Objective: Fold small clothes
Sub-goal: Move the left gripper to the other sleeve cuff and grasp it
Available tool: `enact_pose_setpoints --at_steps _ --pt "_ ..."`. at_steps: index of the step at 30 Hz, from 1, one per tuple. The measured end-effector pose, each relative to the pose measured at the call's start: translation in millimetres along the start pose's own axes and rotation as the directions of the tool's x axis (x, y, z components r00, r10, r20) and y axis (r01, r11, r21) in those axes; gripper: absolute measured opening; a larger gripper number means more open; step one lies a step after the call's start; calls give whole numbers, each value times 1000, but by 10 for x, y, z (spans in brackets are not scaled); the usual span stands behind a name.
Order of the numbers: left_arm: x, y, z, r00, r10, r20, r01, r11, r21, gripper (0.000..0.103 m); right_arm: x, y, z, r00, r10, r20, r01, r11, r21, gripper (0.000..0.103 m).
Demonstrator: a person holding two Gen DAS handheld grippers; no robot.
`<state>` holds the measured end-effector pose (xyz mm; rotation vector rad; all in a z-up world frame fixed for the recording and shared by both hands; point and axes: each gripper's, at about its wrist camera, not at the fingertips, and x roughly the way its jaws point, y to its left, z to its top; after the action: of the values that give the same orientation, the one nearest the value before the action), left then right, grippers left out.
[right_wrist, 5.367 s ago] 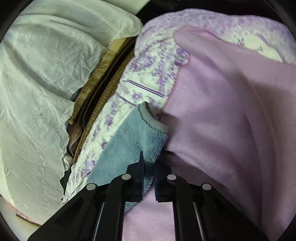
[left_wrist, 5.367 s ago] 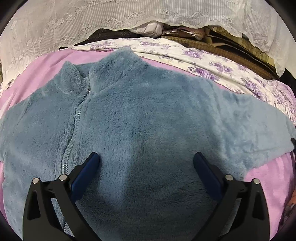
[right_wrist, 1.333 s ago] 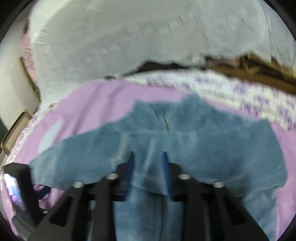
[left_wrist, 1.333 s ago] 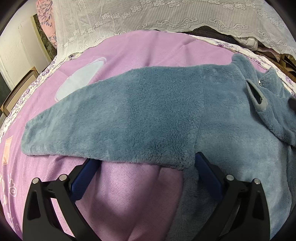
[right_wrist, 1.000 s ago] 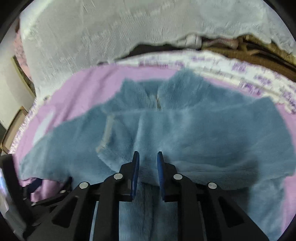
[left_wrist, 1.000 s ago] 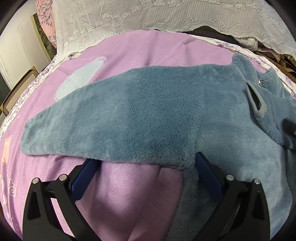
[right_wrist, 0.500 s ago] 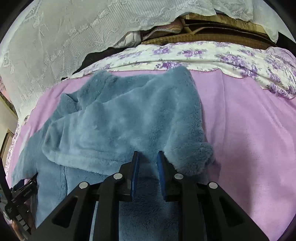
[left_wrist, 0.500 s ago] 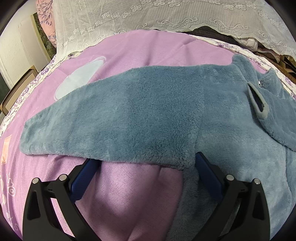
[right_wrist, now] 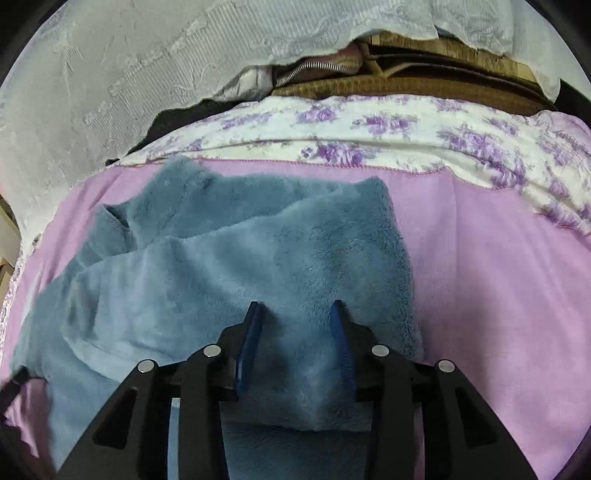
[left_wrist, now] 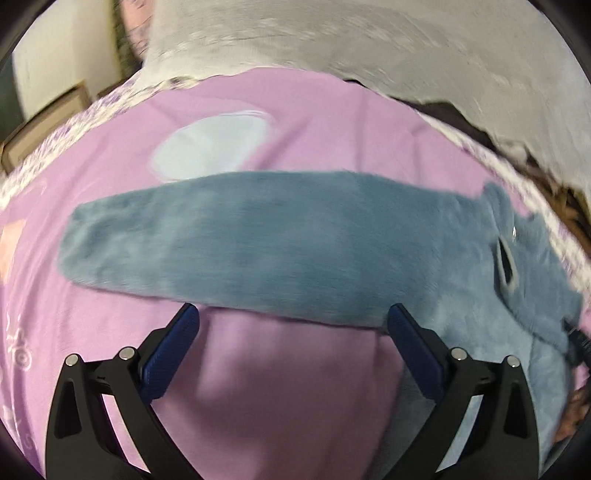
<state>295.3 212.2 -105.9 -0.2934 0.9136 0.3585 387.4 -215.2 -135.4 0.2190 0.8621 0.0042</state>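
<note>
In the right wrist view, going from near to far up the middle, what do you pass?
Right tool → blue fleece jacket → pink blanket → purple floral sheet → brown woven fabric → white lace cloth.

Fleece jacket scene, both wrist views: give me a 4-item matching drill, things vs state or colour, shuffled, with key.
Things:
1. left gripper
2. right gripper
3. left sleeve
4. right sleeve

States:
A. folded across the fleece jacket body
B. spread flat on the pink blanket
C. fingers wide apart, nothing between
D. fingers partly open above fleece

Pairs: 1-C, 2-D, 3-B, 4-A
</note>
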Motion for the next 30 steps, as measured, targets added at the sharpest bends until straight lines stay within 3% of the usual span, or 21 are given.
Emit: enact_pose_setpoints --at_steps 3,7,9,12,15,20,23,25,27,30 --pt "-83 353 -43 1000 -4 -5 3 998 -61 99 -259 -50 -64 993 44 112 -46 999 18 39" --pt "-19 954 -81 998 -41 -53 28 973 -228 99 -582 -50 -152 978 67 199 -64 998 -21 38" --pt "89 1313 -58 987 -145 -69 109 921 -374 99 -691 -63 -224 972 78 222 -71 997 -37 38" --pt "164 1568 -19 970 -242 -37 198 865 -462 99 -735 -120 -275 970 77 230 -70 997 -39 38" --pt "165 1740 85 966 -256 43 242 831 -501 99 -680 -180 -283 971 85 223 -85 996 -10 38" --pt "332 1973 212 962 -259 88 261 778 -572 92 -606 -229 -327 976 95 195 -101 995 20 38" --pt "366 2076 297 967 -232 104 248 770 -588 72 -560 -232 -334 979 96 181 -102 994 25 38" --pt "404 2117 308 970 -223 96 235 763 -602 50 -542 -221 -338 980 95 176 -100 995 22 38" --pt "404 2167 276 971 -218 96 229 749 -622 40 -543 -205 -342 980 93 176 -97 995 14 38" --pt "393 2182 276 974 -207 90 218 755 -619 22 -537 -169 -352 981 83 175 -85 996 1 38"
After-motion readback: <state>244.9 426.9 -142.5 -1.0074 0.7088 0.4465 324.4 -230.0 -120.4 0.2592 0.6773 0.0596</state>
